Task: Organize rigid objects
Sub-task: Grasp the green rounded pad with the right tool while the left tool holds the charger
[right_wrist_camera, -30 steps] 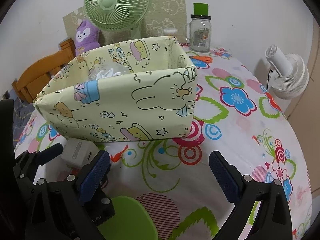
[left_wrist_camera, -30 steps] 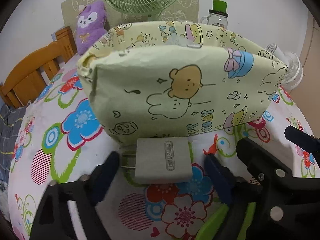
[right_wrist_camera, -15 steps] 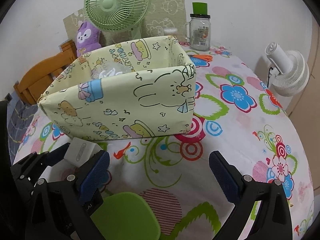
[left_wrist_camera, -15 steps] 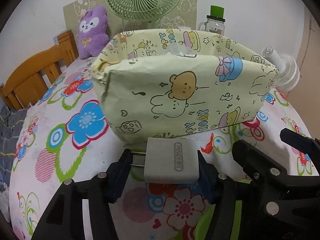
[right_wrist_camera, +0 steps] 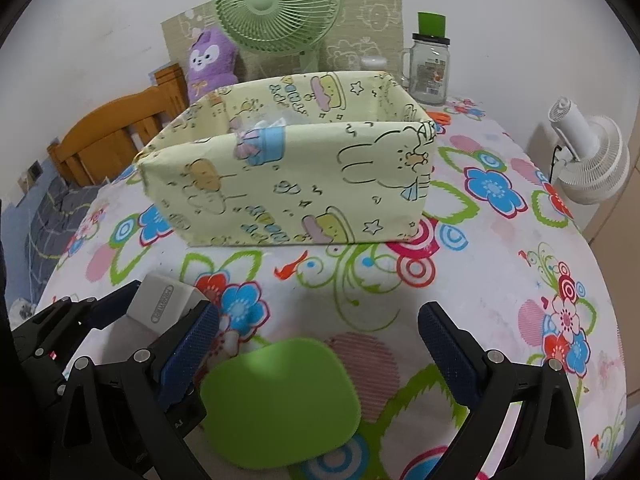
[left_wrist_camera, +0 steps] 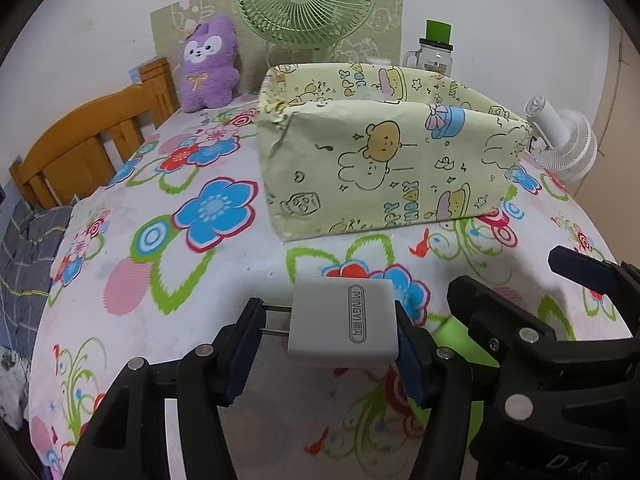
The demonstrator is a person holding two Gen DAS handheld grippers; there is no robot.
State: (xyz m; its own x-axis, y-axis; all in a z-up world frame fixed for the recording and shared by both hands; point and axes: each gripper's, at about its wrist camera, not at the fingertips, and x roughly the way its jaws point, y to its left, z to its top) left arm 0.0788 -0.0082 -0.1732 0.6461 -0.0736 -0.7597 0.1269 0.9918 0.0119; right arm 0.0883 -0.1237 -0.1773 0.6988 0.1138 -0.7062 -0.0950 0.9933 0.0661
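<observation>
Two grippers share the flowered tablecloth (left_wrist_camera: 132,304). The left gripper (left_wrist_camera: 320,344) is clamped on a white charger plug (left_wrist_camera: 344,324), one blue pad on each side of its body, the metal prongs pointing toward the left finger (the label faces up). The plug sits lifted just above the cloth, well short of the box ahead.

Straight ahead of both grippers stands a pale yellow cartoon-print storage box (left_wrist_camera: 384,168), open at the top. Something clear and crinkly shows inside (right_wrist_camera: 268,122) near the far wall; what it is cannot be told, and the rest of the interior is hidden by the near wall.

The right gripper (right_wrist_camera: 316,344) has its jaws spread wide with nothing pressed between the pads. Below and between them lies a flat green rounded-square object (right_wrist_camera: 280,404) on the cloth, apart from both pads.

Beyond the box stand a green table fan (right_wrist_camera: 276,4), a purple plush toy (left_wrist_camera: 208,64) and a glass jar (right_wrist_camera: 430,68) with a green lid. Off to the right is a white fan (right_wrist_camera: 592,160).
</observation>
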